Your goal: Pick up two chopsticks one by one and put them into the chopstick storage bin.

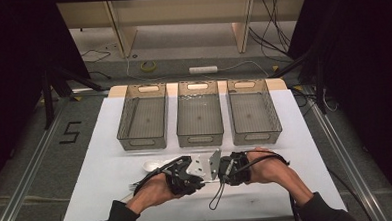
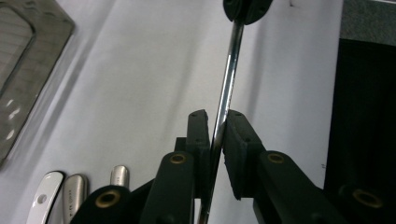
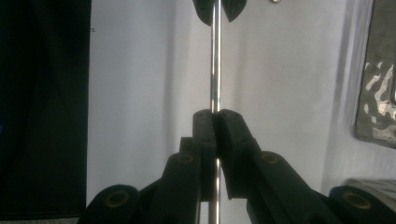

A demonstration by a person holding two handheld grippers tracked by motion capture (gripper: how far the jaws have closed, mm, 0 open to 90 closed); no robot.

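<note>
I hold a thin metal utensil (image 2: 223, 100) clamped in both the left gripper (image 2: 215, 116) and the right gripper (image 3: 215, 113), its long axis bridging straight from one to the other (spare cutlery (image 2: 70, 193) lies beside my left tongs).

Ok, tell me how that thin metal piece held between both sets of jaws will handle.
The metal utensil handle looks stiff: it runs straight between the right gripper and left gripper. Its polished shine suggests it may slip. Being thin, it is probably light.
</note>
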